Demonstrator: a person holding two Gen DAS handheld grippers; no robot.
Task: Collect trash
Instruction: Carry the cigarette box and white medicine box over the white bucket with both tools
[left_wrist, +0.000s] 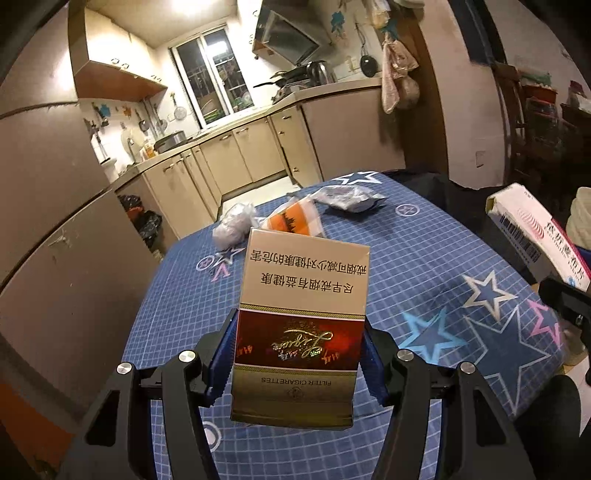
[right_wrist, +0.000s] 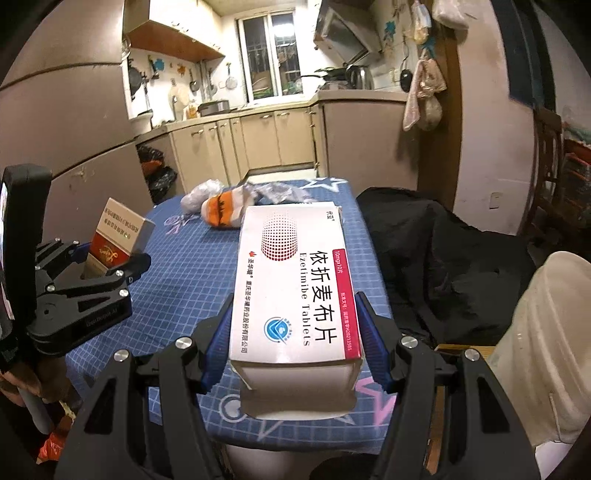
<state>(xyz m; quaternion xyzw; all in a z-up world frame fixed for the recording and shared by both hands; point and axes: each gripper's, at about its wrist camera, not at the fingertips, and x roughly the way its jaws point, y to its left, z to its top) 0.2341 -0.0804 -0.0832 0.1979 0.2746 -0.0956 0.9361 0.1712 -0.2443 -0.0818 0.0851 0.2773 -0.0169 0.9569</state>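
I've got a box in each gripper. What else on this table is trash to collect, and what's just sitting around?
Trash:
- cigarette pack, held in the left gripper
- tablet box, held in the right gripper
- crumpled clear plastic
- orange-and-white wrapper
- grey wrapper

Lying about:
- black garment
- white bucket, possibly the bin
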